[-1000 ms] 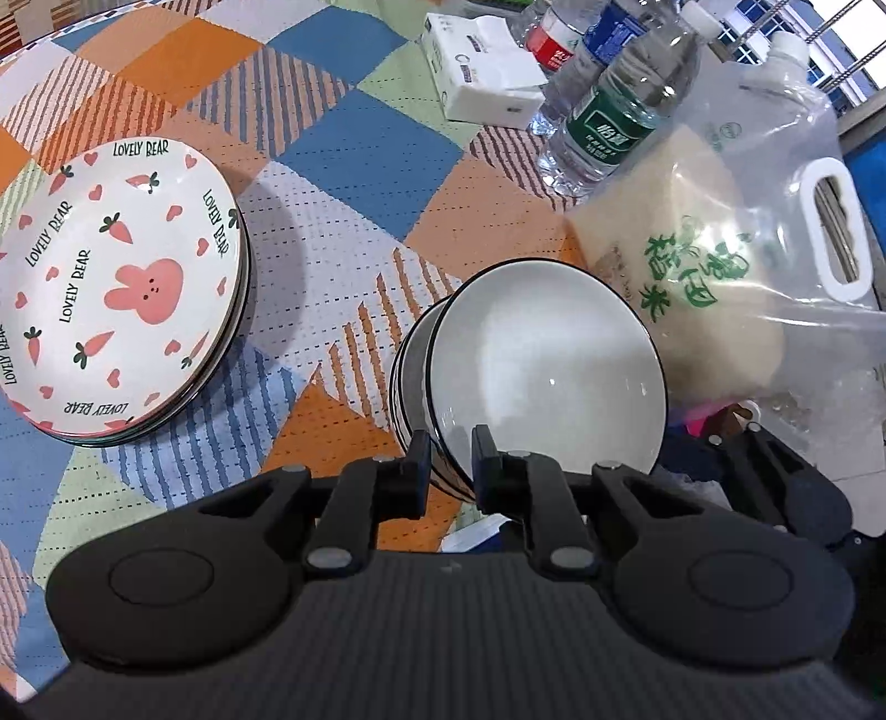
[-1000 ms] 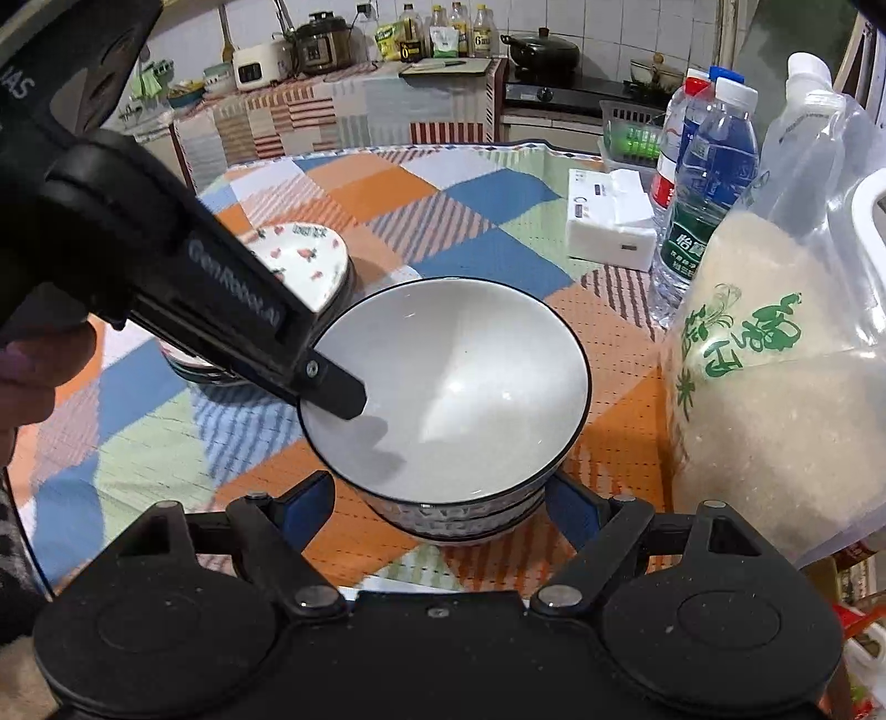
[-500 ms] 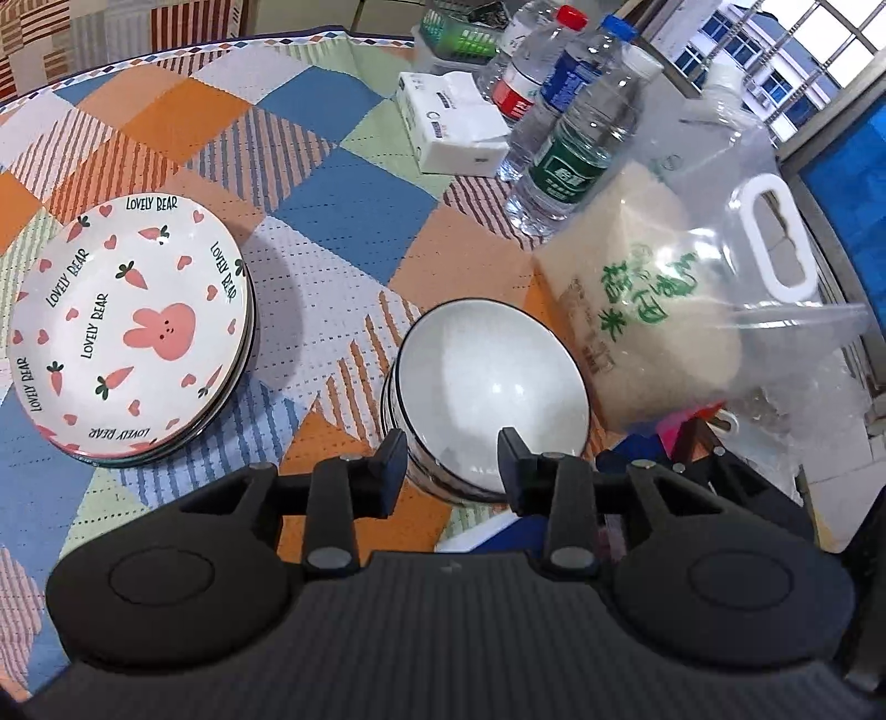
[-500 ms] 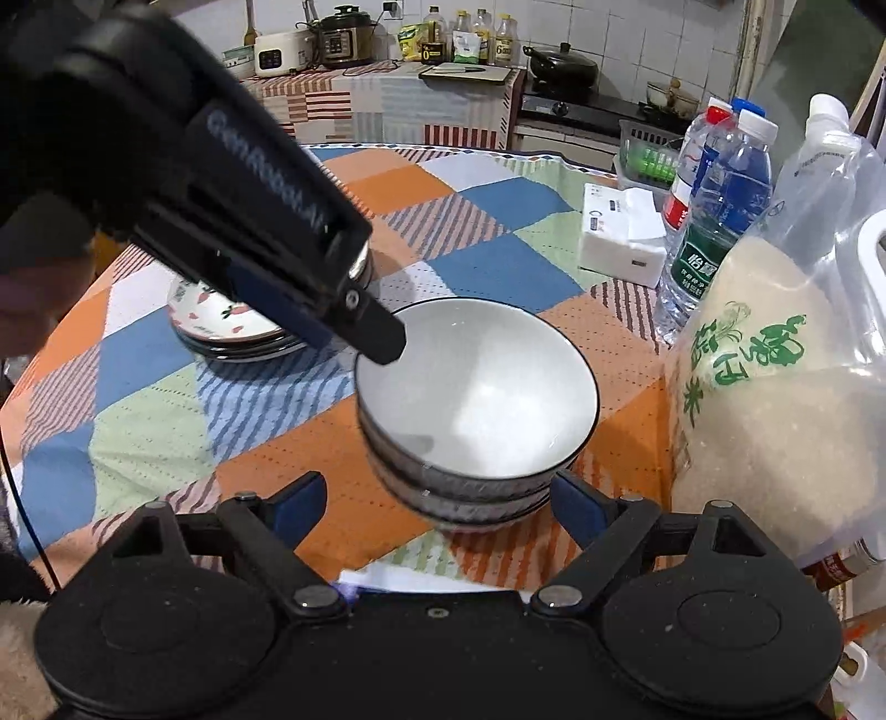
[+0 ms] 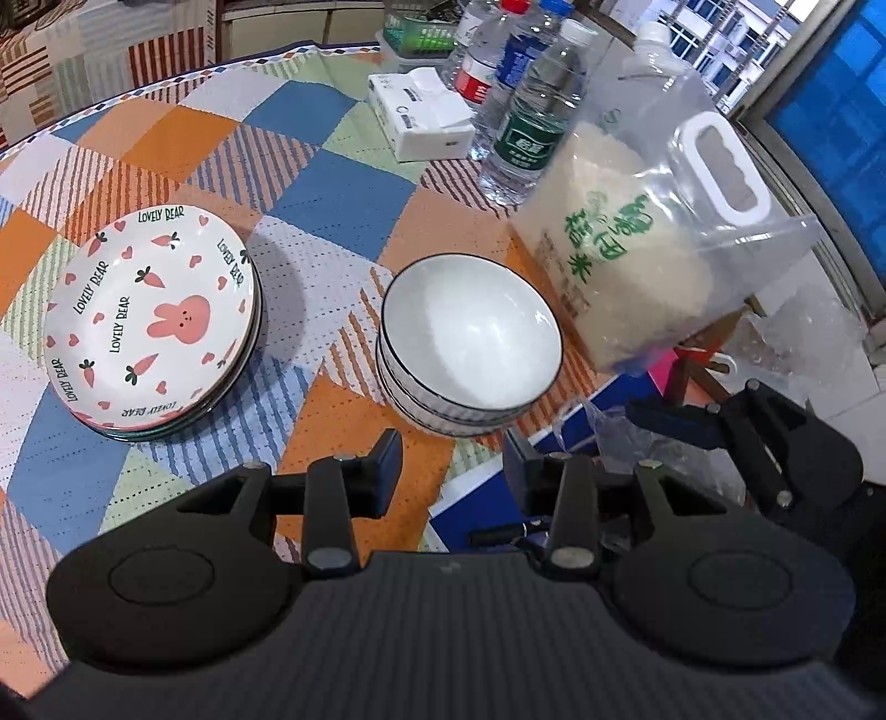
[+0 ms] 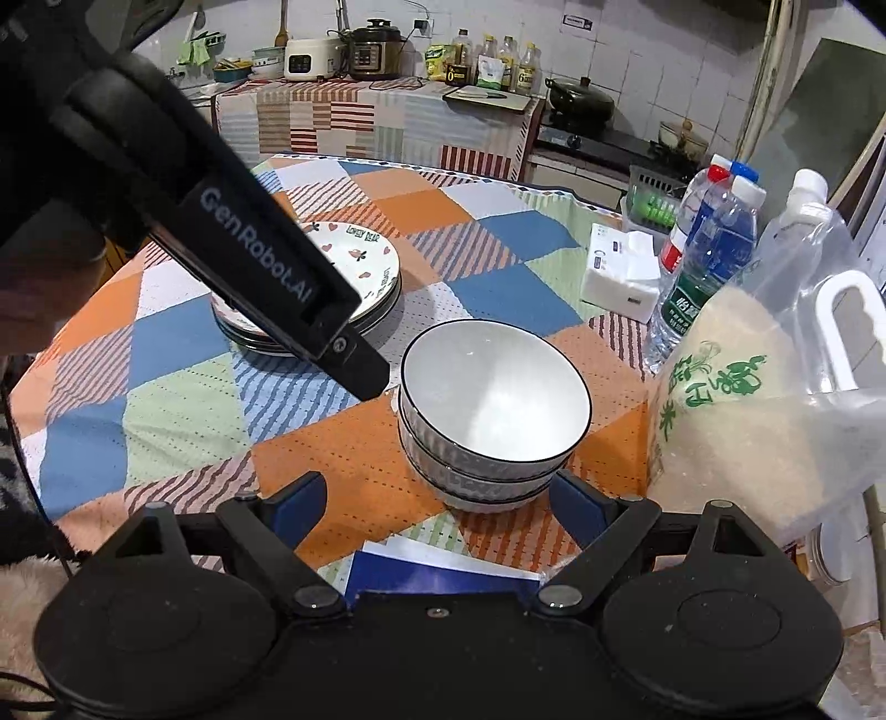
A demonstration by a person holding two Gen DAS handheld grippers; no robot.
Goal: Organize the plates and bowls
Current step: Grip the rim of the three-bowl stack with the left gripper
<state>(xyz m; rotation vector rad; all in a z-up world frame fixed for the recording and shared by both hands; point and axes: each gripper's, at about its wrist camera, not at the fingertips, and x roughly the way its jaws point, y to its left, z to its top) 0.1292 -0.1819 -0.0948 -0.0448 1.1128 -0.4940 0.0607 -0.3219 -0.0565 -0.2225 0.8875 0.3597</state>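
Both grippers, left gripper (image 5: pixel 451 462) and right gripper (image 6: pixel 437 501), are hovering released, holding nothing, near the bowl stack (image 5: pixel 470 346); stacking looks finished, so backing away seems next.

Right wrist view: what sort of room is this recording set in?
Most likely a home kitchen with a dining table. A rice cooker and pressure cooker stand on the back counter, a wok sits on the stove, and oil bottles line the tiled wall.
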